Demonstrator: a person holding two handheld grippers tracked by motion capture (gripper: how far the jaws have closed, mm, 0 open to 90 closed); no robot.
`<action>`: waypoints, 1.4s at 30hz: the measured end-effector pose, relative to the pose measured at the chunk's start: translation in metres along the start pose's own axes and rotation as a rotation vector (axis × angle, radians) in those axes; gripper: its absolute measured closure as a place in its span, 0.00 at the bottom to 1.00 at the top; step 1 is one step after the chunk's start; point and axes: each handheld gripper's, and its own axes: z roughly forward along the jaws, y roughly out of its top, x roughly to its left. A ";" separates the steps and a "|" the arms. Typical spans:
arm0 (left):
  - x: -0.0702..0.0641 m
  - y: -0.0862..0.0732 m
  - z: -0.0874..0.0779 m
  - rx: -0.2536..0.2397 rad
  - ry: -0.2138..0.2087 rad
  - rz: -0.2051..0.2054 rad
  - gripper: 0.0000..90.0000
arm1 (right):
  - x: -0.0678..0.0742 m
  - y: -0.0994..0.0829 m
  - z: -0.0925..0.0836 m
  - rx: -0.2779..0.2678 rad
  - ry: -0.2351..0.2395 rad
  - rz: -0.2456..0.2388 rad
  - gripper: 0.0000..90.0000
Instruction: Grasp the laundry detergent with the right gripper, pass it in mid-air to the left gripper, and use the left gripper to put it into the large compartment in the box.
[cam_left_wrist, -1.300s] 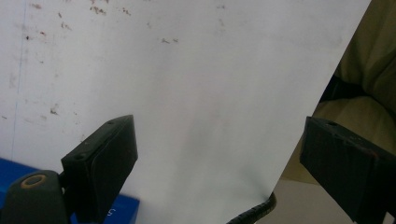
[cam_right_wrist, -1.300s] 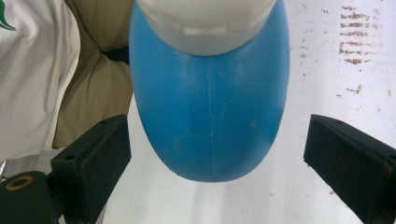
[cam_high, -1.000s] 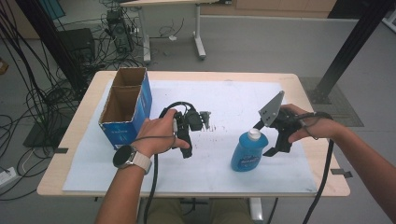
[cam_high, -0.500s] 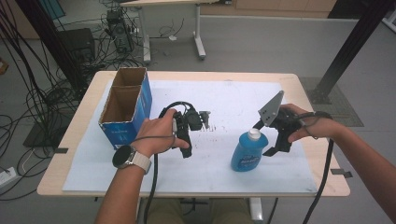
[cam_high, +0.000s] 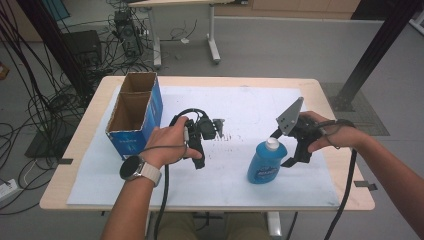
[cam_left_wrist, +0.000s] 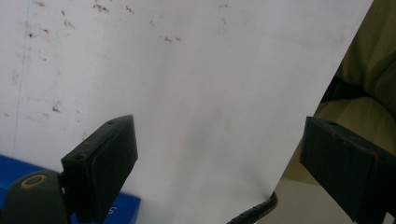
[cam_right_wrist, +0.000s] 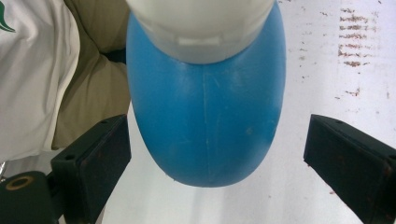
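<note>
The blue bottle (cam_high: 266, 167) with its white cap (cam_high: 271, 144) stands upright on the white sheet (cam_high: 250, 107) that covers the desk (cam_high: 320, 87), at about 4 o'clock from the sheet's middle. In the right gripper view the bottle (cam_right_wrist: 208, 121) sits between the two black pads with a clear gap on either side, neither pad touching it.

The right tongs (cam_high: 292, 150) hover just at the bottle's 3 o'clock, angled down toward it, jaws spread wide and holding nothing. The right hand (cam_high: 332, 135) grips the tool from the 3 o'clock side, its cable trailing off the near edge of the desk.

The left tongs (cam_high: 197, 157) lie well apart from the bottle, at its 9 o'clock, near the sheet's middle, held by the left hand (cam_high: 167, 145), which wears a watch (cam_high: 134, 168). In the left gripper view the jaws stand wide apart with only bare white sheet between them; they hold nothing.

Farther out, at 10 o'clock from the bottle, an open blue cardboard box (cam_high: 135, 117) stands at the sheet's left edge.
</note>
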 end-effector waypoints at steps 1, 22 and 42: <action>0.000 0.000 0.000 -0.004 0.000 -0.005 0.13 | 0.000 0.000 0.000 0.000 0.000 -0.001 0.08; 0.000 0.000 0.000 -0.005 0.001 -0.002 0.13 | 0.000 -0.001 0.000 0.000 -0.003 0.002 0.08; 0.001 -0.001 0.001 -0.009 0.004 -0.004 0.13 | -0.001 -0.001 0.001 -0.008 -0.007 0.008 0.08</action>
